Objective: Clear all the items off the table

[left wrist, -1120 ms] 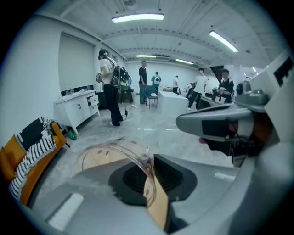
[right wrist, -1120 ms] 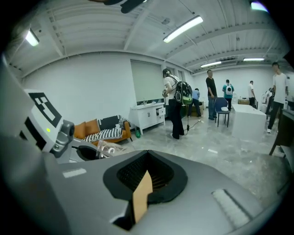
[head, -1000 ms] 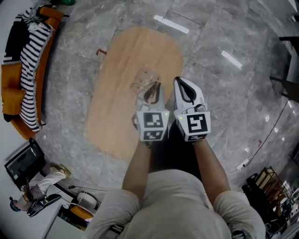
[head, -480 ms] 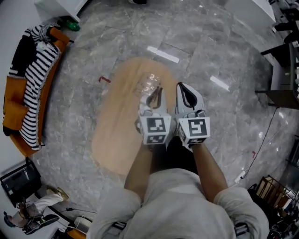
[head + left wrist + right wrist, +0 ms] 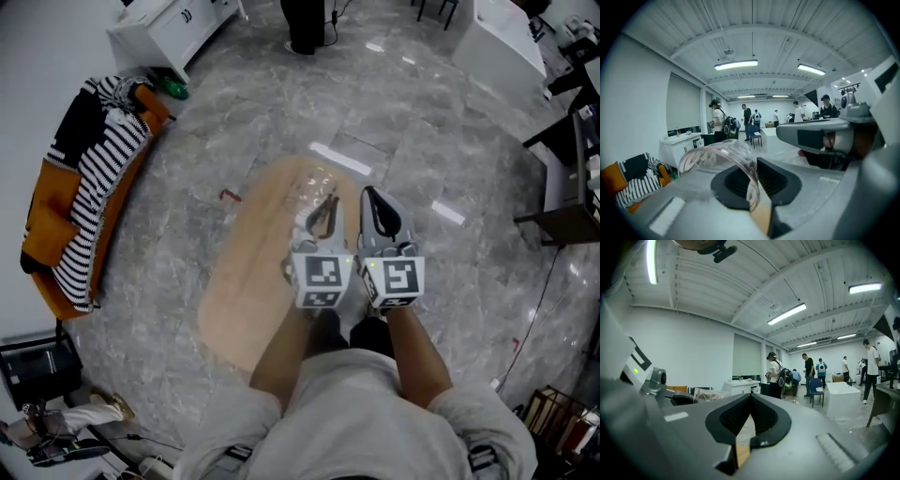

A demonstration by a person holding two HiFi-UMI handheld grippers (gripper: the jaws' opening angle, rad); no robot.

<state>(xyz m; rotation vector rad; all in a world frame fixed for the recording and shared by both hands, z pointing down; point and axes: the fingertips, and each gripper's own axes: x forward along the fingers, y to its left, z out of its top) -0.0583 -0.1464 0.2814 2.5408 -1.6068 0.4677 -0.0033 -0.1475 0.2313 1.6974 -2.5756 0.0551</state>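
Observation:
My left gripper (image 5: 324,214) is shut on the rim of a clear plastic cup (image 5: 313,185), held in the air over the oval wooden table (image 5: 253,272). In the left gripper view the cup (image 5: 717,152) curves up from between the closed jaws (image 5: 757,187). Close beside it on the right, my right gripper (image 5: 377,208) is shut with nothing in it. In the right gripper view its jaws (image 5: 747,420) meet on nothing, and the cup (image 5: 710,394) shows at the left. No other item shows on the tabletop.
An orange sofa (image 5: 56,234) with striped cloth stands to the left on the grey marble floor. A white cabinet (image 5: 173,28) and a standing person (image 5: 305,23) are far ahead. A white table (image 5: 497,42) and a dark desk (image 5: 567,178) stand at the right.
The view has swung up toward the room, so the table sits lower in frame. Both grippers stay side by side, the left still holding the cup.

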